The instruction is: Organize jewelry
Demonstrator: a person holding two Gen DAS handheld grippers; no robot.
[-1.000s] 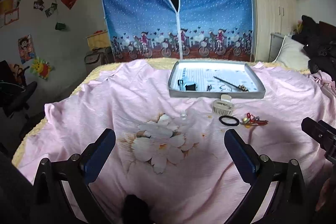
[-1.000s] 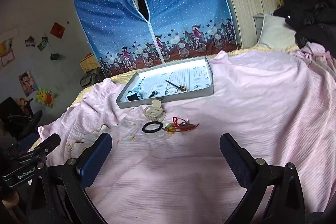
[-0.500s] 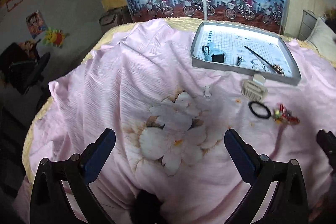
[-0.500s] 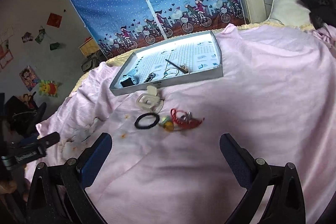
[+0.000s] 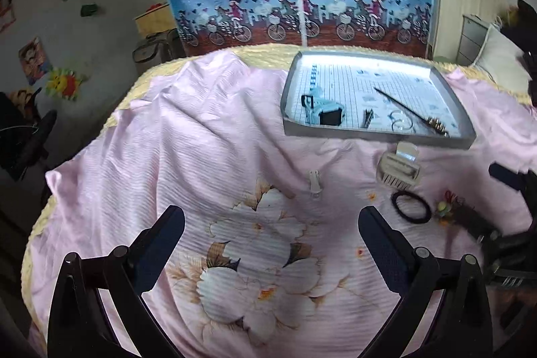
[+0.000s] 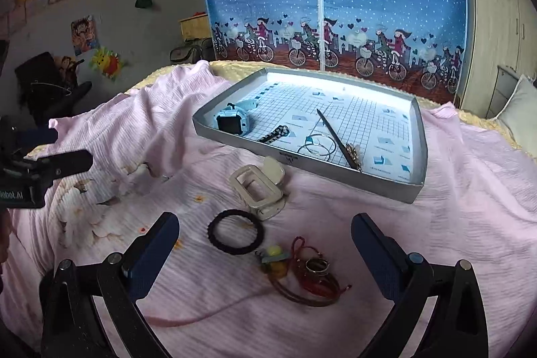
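Over the last second both grippers have advanced and pitched down toward the pink bedspread (image 5: 208,156), so the loose items now fill the lower part of the right wrist view; the right gripper (image 6: 265,244) has closed in on the cluster, which in my judgement makes it the first pick, while the left gripper (image 5: 272,237) hangs over the printed flower, well clear of any item. Both sets of jaws stand wide open and hold nothing. Inventory, largest first: one grey tray (image 6: 416,187) at the far side of the bedspread, holding one blue watch (image 6: 233,118), one long dark hair stick (image 6: 335,140) with an ornamented end, two thin wire hoops (image 6: 317,145) overlapping each other, and one small dark hairpin-like piece (image 6: 275,134) (too small to identify with certainty). Outside the tray, on the cloth: one cream claw clip (image 6: 260,187) just beside the tray's near wall; one black hair tie (image 6: 235,235) touching or almost touching the clip; one tangle of red cord (image 6: 315,277) with a ring and a yellow-green bead charm, lying between the right gripper's fingers; and one small clear clip (image 5: 314,182), apart from the rest, ahead of the left gripper. Four loose items therefore remain to be placed in the tray.
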